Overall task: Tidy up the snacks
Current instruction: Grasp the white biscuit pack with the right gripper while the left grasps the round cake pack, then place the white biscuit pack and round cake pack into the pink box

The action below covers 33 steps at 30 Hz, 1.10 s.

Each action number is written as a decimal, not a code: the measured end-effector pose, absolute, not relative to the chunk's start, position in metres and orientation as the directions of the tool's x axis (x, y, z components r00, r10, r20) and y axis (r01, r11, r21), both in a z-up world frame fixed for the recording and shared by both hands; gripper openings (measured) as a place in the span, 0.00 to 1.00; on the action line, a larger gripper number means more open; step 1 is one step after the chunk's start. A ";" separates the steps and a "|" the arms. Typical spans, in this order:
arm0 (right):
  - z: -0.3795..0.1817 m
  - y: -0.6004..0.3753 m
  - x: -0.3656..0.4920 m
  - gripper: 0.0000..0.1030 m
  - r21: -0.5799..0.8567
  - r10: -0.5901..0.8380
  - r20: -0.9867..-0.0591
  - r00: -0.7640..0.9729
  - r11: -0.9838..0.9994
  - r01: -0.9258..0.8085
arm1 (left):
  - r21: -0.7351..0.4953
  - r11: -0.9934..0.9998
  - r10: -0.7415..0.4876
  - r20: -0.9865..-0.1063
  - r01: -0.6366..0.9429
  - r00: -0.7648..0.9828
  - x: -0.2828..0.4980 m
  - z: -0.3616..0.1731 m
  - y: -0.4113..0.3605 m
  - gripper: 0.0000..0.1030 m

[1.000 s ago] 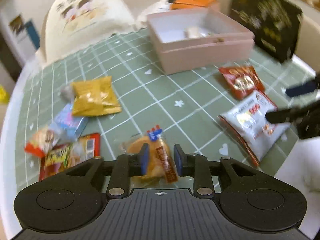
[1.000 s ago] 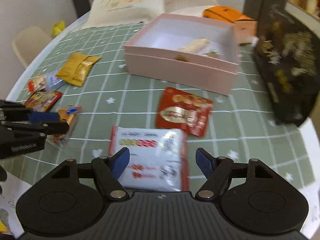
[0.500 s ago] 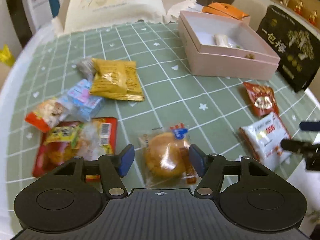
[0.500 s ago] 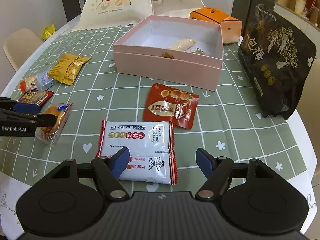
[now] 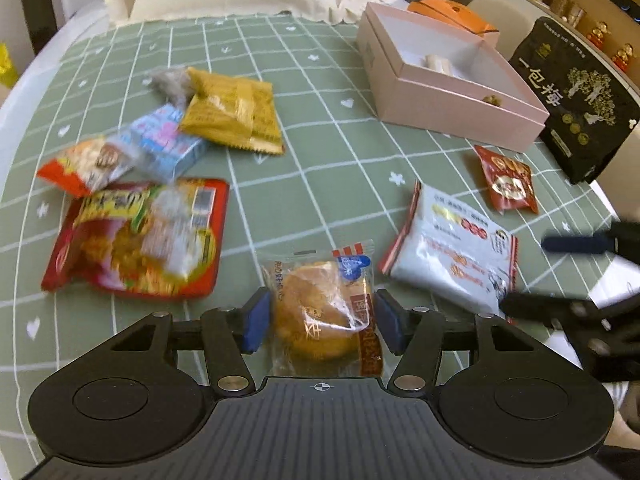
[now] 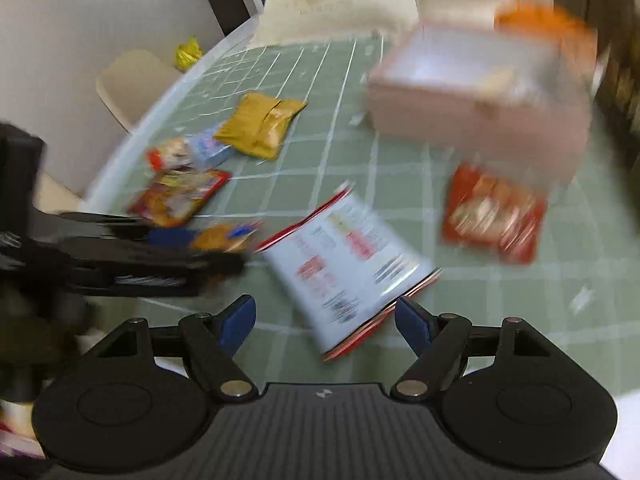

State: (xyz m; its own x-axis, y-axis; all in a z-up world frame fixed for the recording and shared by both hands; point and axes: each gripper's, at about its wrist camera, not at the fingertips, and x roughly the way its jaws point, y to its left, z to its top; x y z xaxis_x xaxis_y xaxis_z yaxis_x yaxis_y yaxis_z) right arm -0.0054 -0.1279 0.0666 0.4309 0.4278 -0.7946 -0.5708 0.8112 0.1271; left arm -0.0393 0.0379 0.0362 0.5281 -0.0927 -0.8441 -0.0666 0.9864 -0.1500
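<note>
A round table with a green checked cloth point(image 5: 320, 128) holds scattered snacks, described from left to right. At the far left lies a cluster: a small orange packet point(image 5: 80, 164), a pale blue packet point(image 5: 164, 146), a yellow packet point(image 5: 234, 114) beyond them, and a large red noodle packet point(image 5: 136, 240) nearer. At the near centre, a wrapped bun point(image 5: 320, 308) in clear film lies flat between the blue pads of the left gripper point(image 5: 322, 322); its jaws are closing on either side of the wrapper, and the pads do not yet seem to press it. The bun looks light and soft, easily crushed, and its film is probably slippery, so a gentle hold across the middle of the bun seems safest. To the right lies a white packet point(image 6: 344, 268), flat and light, with crimped edges; one corner sits between the spread pads of the right gripper point(image 6: 324, 324), which stands apart and holds nothing. Further right is a small red packet point(image 5: 508, 180). Beyond it, at the far right, sits an open pink box point(image 5: 448, 100), likely where the snacks belong, and a black bag point(image 5: 576, 100).
</note>
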 end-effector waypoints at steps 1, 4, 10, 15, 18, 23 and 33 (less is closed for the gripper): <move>0.068 -0.123 -0.007 0.75 0.054 0.395 -0.794 0.462 0.803 -0.593 | -0.148 0.987 -0.092 -0.846 -0.066 0.526 -0.041 0.036 0.038 0.60; 0.067 -0.103 -0.002 0.75 -0.091 0.341 -0.808 0.480 0.732 -0.675 | -0.138 0.988 -0.085 -0.847 -0.062 0.525 -0.046 0.036 0.036 0.60; 0.049 -0.076 0.039 0.83 -0.075 0.328 -0.844 0.425 0.712 -0.698 | -0.142 0.987 -0.086 -0.846 -0.068 0.527 -0.049 0.036 0.035 0.60; 0.036 -0.060 0.041 0.79 -0.050 0.300 -0.883 0.361 0.704 -0.709 | -0.145 0.987 -0.086 -0.843 -0.069 0.530 -0.051 0.035 0.035 0.60; 0.042 -0.071 0.036 0.74 -0.020 0.306 -0.879 0.365 0.741 -0.671 | -0.176 0.982 -0.119 -0.846 -0.062 0.520 -0.049 0.037 0.033 0.59; 0.067 -0.119 0.033 0.74 -0.010 0.282 -0.854 0.436 0.831 -0.556 | -0.341 0.938 -0.317 -0.785 0.056 0.533 -0.045 0.071 0.010 0.59; 0.101 -0.237 0.022 0.74 0.043 0.186 -0.809 0.558 0.965 -0.260 | -0.290 0.914 -0.405 -0.647 0.283 0.646 0.100 0.172 -0.055 0.59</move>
State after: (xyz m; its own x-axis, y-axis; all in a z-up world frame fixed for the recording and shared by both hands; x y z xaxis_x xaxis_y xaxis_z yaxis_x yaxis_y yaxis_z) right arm 0.0221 -0.2366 0.1010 0.5577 0.1860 -0.8089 -0.2599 0.9647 0.0427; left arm 0.0997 -0.0549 0.1720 0.6461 -0.4049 -0.6470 0.2828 0.9144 -0.2898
